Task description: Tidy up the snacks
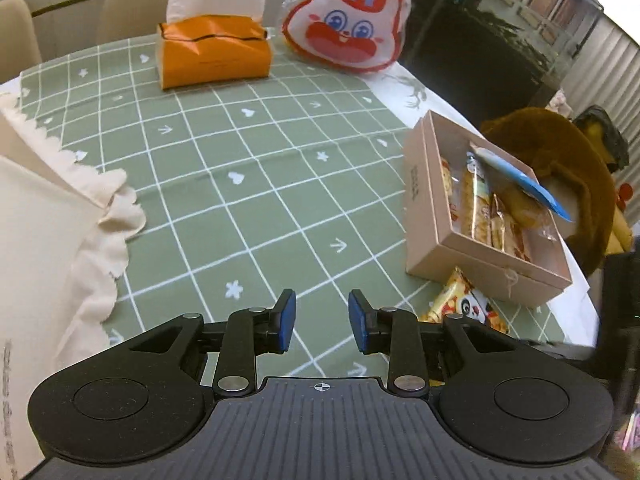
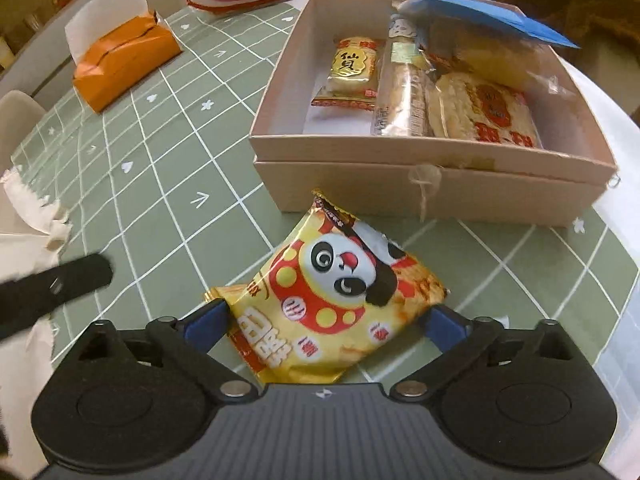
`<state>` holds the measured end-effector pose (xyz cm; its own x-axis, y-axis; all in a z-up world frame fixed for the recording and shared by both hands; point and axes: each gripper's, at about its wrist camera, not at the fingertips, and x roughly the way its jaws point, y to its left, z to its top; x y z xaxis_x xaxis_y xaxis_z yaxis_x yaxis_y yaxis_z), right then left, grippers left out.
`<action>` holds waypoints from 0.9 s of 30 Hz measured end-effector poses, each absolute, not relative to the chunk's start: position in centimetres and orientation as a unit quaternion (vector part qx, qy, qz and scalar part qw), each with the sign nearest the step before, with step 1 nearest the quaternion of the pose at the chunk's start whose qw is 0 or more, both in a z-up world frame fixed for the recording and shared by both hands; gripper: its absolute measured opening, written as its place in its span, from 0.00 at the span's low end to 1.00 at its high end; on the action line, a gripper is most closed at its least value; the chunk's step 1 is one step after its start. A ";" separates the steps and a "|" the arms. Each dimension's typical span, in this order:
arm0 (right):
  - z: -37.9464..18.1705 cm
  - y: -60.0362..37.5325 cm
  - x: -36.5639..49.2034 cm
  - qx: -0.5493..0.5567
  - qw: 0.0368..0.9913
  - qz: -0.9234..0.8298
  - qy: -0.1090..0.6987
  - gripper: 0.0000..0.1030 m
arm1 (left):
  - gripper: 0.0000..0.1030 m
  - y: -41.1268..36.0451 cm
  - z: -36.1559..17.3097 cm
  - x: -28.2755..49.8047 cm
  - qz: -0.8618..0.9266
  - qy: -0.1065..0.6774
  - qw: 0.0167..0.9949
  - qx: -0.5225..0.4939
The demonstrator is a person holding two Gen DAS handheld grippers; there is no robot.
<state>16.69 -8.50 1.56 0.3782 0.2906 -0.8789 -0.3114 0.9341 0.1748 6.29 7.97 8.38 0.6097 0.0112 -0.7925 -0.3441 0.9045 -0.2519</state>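
A yellow panda snack packet (image 2: 336, 300) lies on the green checked tablecloth in front of a pink cardboard box (image 2: 432, 192). My right gripper (image 2: 326, 320) is open wide, its blue pads (image 2: 206, 320) on either side of the packet, whether touching I cannot tell. The box holds several wrapped snacks, among them a red-and-gold rice cracker (image 2: 354, 68) and a blue-edged bread pack (image 2: 476, 24). My left gripper (image 1: 322, 320) is open and empty above the cloth; the box (image 1: 424, 200) and packet (image 1: 468, 304) lie to its right.
An orange tissue pack (image 1: 212, 52) and a rabbit-face bag (image 1: 348, 20) sit at the far side of the table. A cream frilled cloth bag (image 1: 52, 216) lies at the left. A brown plush toy (image 1: 568, 168) sits behind the box. Chairs stand beyond.
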 end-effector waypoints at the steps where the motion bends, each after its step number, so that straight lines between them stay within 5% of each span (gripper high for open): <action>1: 1.5 -8.3 16.5 -0.017 0.832 0.182 0.524 0.99 | 0.32 7.9 8.4 6.1 0.100 0.429 0.877 -0.192; 7: 2.7 -9.3 14.2 -0.073 0.838 0.225 0.492 0.64 | 0.32 7.3 8.0 5.7 0.081 0.425 0.878 -0.206; 14: 8.9 -13.0 11.5 -0.076 0.850 0.273 0.444 0.53 | 0.32 8.4 7.2 3.9 0.083 0.405 0.873 -0.260; 18: 15.1 -13.1 13.7 -0.093 0.888 0.267 0.363 0.36 | 0.32 7.5 7.1 3.5 0.062 0.398 0.875 -0.268; 21: 18.5 -12.6 16.6 -0.086 0.913 0.258 0.305 0.40 | 0.32 6.0 6.9 3.5 0.042 0.399 0.879 -0.257; 24: 20.1 -12.6 19.6 -0.075 0.921 0.249 0.289 0.67 | 0.32 4.9 6.3 3.5 0.031 0.414 0.876 -0.245; 27: 19.9 -14.1 20.4 -0.058 0.923 0.234 0.300 0.68 | 0.32 4.2 5.3 3.1 0.017 0.428 0.871 -0.242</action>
